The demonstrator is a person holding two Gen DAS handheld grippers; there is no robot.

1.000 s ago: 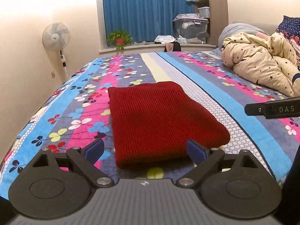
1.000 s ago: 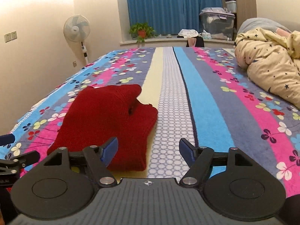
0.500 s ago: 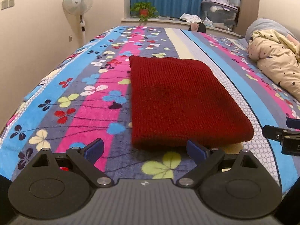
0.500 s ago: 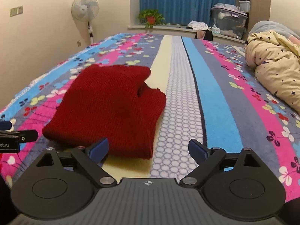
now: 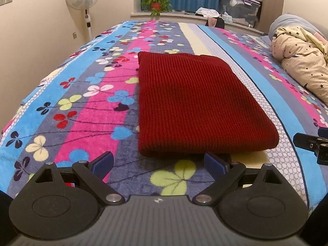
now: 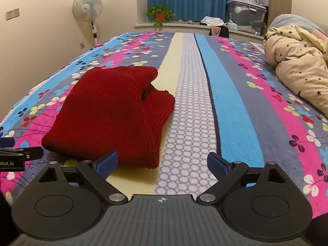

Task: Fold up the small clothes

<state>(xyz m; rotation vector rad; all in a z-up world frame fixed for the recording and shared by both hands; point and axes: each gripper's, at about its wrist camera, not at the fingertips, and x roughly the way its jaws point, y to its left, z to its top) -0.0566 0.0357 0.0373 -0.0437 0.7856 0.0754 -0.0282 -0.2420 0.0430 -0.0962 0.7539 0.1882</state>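
Note:
A folded dark red knit sweater (image 5: pixel 194 106) lies flat on the striped flowered blanket (image 5: pixel 88 110). My left gripper (image 5: pixel 158 163) is open just short of the sweater's near edge, with nothing between its fingers. My right gripper (image 6: pixel 162 163) stands wide open at the near right corner of the sweater (image 6: pixel 110 119). Its left fingertip (image 6: pixel 106 162) is beside the knit edge and only blanket lies between the jaws. Each gripper's tip shows at the edge of the other's view: the right gripper (image 5: pixel 311 145) and the left gripper (image 6: pixel 18 153).
A bundled cream star-print duvet (image 6: pixel 301 69) lies on the bed's right side. A standing fan (image 6: pixel 88 8) is by the left wall. A potted plant (image 6: pixel 161 15) and storage boxes (image 6: pixel 246 14) sit on the window ledge at the back.
The left gripper has drawn back, so the sweater's near edge now lies ahead of its fingers instead of between them. The right gripper's jaws have spread wider.

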